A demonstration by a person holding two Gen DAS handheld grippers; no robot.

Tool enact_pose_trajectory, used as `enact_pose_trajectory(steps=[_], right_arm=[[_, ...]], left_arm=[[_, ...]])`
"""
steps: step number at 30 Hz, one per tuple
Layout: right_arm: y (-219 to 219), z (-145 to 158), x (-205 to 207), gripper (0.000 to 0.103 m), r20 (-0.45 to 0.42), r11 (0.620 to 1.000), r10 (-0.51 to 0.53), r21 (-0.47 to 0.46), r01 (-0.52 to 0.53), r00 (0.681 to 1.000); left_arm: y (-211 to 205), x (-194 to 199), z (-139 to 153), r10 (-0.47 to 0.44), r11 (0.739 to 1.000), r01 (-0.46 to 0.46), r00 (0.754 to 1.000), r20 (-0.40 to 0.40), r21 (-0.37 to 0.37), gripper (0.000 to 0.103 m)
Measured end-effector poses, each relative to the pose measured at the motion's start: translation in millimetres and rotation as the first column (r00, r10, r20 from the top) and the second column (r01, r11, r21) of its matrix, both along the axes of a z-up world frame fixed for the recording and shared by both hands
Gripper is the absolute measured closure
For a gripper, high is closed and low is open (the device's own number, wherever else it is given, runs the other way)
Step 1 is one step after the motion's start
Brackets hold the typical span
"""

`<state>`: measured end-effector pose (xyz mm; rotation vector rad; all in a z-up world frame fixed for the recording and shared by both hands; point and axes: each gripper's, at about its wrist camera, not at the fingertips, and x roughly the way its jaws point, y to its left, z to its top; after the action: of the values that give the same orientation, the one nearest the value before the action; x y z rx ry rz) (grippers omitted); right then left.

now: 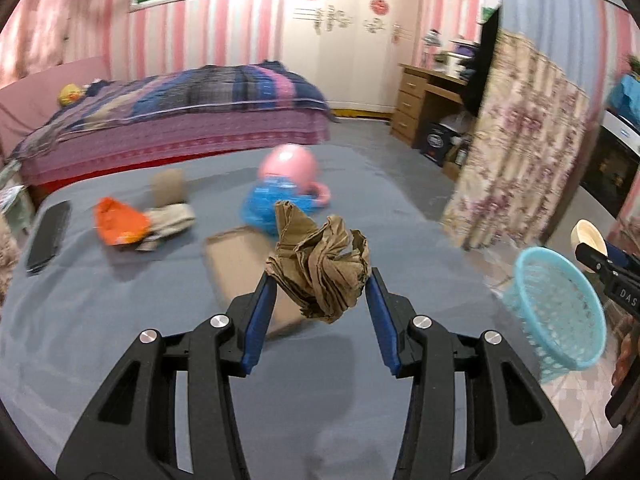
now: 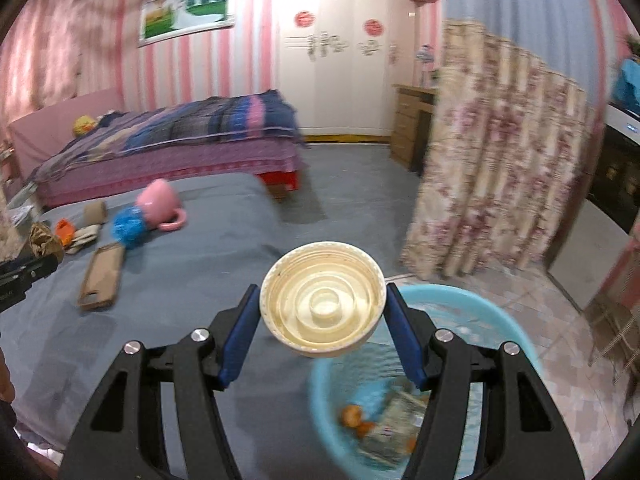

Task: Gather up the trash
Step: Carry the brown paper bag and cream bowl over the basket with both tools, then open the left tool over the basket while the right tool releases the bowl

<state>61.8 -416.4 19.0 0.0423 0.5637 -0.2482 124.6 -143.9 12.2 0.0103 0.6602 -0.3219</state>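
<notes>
Left wrist view, your left gripper [image 1: 322, 286] pinching crumpled brown paper [image 1: 320, 268], your right gripper [image 2: 322, 314] clamping a cream lid [image 2: 322, 304] above the blue basket [image 2: 492, 312].

Only legible txt: "DAS" in white on the right gripper [image 1: 612, 276] body; rest too blurred

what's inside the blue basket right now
In the right wrist view the blue basket holds a crumpled clear wrapper and some orange scraps. The right tongs and the cream lid they hold cover part of the inside.
</notes>
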Motion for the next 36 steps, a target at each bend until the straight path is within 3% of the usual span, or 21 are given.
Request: enact_pose_trajectory(steps=[10,17,25,27,29,36], right_arm=[[-92,-17,-51,0.041,-0.021,0.982,-0.188,-0.014,0.188,0.982],[-123,-32,-73,0.041,-0.034,0.966,-0.259,-0.013,0.259,0.965],[-141,-41,-79,0.041,-0.038,0.96,-0.28,0.003,0.28,0.959],[-141,-42,-81,0.041,-0.037,0.959,-0.283,0.007,0.284,0.958],[-145,-43,-81,0.041,-0.038,0.958,-0.287,0.013,0.288,0.957],[-139,-48,-77,0.041,-0.052,0.959,-0.284,0.009,0.285,0.957]], left_arm=[[-123,-9,-16,-0.214,0.977,0.214,0.977,-0.01,-0.019,0.058],[-215,-24,-31,-0.37,0.929,0.37,0.929,-0.021,0.003,0.058],[-276,-31,-43,-0.465,0.884,0.467,0.884,-0.037,0.04,0.056],[-280,-30,-41,-0.482,0.874,0.484,0.875,-0.046,0.038,0.048],[-278,-28,-36,-0.469,0.882,0.47,0.883,-0.027,0.044,0.024],[-250,-12,-29,-0.398,0.916,0.396,0.918,0.011,0.063,0.016]])
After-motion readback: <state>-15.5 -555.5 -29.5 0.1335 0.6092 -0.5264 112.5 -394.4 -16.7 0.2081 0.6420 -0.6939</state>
